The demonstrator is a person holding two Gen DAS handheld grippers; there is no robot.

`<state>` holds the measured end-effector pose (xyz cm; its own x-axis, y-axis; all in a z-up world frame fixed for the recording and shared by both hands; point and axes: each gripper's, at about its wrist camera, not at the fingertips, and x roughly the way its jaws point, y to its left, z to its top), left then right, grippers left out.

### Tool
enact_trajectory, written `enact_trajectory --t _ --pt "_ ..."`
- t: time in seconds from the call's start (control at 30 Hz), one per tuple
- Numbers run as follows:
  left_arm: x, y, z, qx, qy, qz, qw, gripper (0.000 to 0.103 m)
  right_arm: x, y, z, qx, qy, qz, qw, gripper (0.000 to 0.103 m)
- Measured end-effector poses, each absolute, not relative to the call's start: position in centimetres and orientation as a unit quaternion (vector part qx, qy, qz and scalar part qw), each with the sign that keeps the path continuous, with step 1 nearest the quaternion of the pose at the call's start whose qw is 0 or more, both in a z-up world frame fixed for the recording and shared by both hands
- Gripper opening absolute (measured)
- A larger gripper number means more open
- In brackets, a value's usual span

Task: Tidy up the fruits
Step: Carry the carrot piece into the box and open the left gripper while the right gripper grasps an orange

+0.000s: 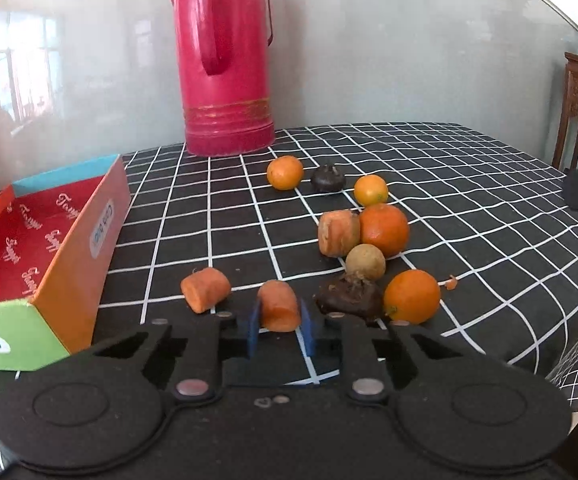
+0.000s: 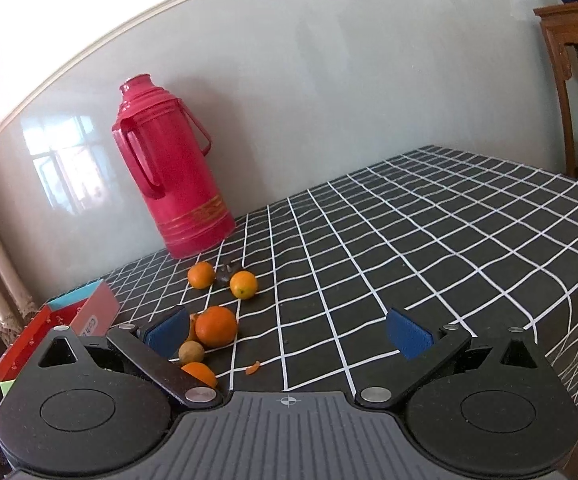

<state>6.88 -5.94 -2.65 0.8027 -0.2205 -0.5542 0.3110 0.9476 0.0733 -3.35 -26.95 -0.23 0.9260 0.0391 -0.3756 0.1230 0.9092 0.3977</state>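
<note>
Left gripper [image 1: 279, 326] clamped on the carrot chunk [image 1: 279, 306] at the table's near edge, right gripper [image 2: 289, 334] wide and empty, so lift straight, clear the neighbouring chunk [image 1: 206, 289], then swing left over the open box [image 1: 71, 240].

The counter [image 2: 429, 240] lies bare to the right; leftward the box [image 1: 69, 248], the thermos [image 1: 225, 60] (tall, by the wall) and scattered fruit [image 1: 383, 229] crowd passage.
</note>
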Motion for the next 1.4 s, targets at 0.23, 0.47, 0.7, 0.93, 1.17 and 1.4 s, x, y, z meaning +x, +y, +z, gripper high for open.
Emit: enact_trajectory --t 0.23,0.47,0.7,0.93,1.17,1.4 --pt "5.7 -3.5 0.0 0.068 0.216 -0.088 0.97 0.012 -3.3 -26.2 -0.2 0.194 0.192 -0.02 0.962 0.103" --pt "7.2 4.0 2.6 0.019 0.213 0.062 0.975 0.012 -2.6 -23.2 -0.4 0.122 0.199 -0.002 0.972 0.103" --pt "9.1 9.3 2.0 -0.032 0.276 0.14 0.951 0.014 -1.5 -21.0 -0.8 0.091 0.206 0.018 0.974 0.103" --pt "7.0 9.7 3.1 -0.057 0.235 0.156 0.958 0.08 -0.7 -19.8 -1.5 0.069 0.206 0.041 0.975 0.102" --pt "5.8 10.5 3.7 -0.08 0.212 0.141 0.964 0.081 1.1 -19.7 -2.6 0.077 0.254 0.068 0.962 0.05" --pt "5.1 11.3 4.3 -0.084 0.184 0.163 0.966 0.088 2.4 -18.5 -3.2 0.061 0.264 0.089 0.958 0.044"
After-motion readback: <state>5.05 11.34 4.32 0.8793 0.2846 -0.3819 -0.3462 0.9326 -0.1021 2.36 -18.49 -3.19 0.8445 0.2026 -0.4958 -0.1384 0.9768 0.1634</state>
